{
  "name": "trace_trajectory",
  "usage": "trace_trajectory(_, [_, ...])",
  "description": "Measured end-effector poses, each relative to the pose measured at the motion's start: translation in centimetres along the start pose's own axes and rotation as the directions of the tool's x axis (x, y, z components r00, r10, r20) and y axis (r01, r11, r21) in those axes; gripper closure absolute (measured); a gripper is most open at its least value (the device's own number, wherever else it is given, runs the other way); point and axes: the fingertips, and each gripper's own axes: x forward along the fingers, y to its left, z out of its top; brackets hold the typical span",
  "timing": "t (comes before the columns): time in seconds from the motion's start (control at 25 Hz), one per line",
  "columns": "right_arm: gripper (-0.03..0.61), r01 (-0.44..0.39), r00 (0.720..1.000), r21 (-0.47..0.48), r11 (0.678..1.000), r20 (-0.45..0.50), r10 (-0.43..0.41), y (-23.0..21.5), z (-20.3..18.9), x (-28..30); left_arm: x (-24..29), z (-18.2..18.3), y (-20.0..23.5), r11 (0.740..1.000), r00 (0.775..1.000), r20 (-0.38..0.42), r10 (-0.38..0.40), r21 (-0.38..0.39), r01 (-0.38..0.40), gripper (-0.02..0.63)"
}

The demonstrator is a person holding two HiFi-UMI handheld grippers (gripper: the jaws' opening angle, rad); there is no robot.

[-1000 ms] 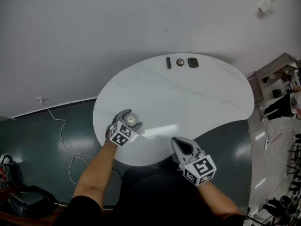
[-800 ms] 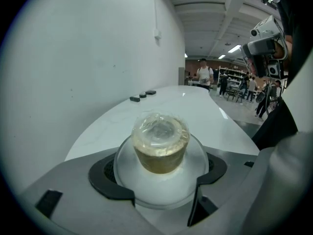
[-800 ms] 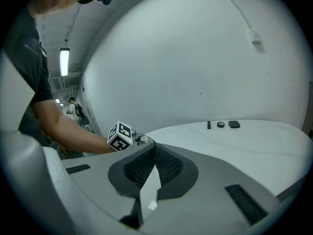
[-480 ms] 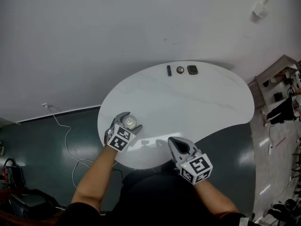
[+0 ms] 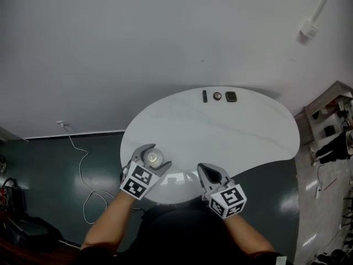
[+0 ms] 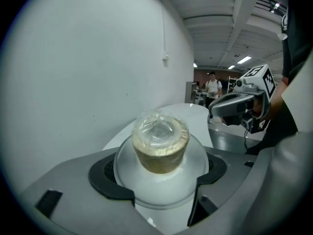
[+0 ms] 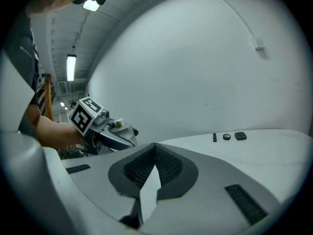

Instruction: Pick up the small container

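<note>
Small container (image 6: 160,142): film-topped cup on a clear domed base, clamped between the jaws of the left gripper (image 5: 153,160), over the near edge of the table (image 5: 237,131).
Right gripper (image 5: 207,173): jaws together, nothing held.
Risk: the smooth dome could slip from the pads if tilted.
Change over 1 s: container now nearer the table edge.

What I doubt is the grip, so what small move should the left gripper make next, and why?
Probably raise the left gripper straight up a little. Its pads touch both sides of the container, which stands upright between them, so the grip looks made; whether it has left the table I cannot tell. The right gripper is shut, empty and apart from it.
</note>
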Motion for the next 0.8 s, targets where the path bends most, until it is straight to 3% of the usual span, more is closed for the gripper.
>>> trace_trajectory(0.48, [0.581, -0.017, 1.000, -0.037, 0.999, 0.018, 0.017, 0.1, 2.1, -0.5, -4.6, 3.0, -3.6, 0.997, 0.999, 0.002, -0.033, 0.065, 0.032, 0.264])
trace_trajectory(0.8, [0.581, -0.003, 1.000, -0.045, 0.999, 0.028, 0.004, 0.4, 2.5, -0.6, -5.5, 3.3, -3.5, 0.996, 1.000, 0.010, -0.023, 0.084, 0.022, 0.264])
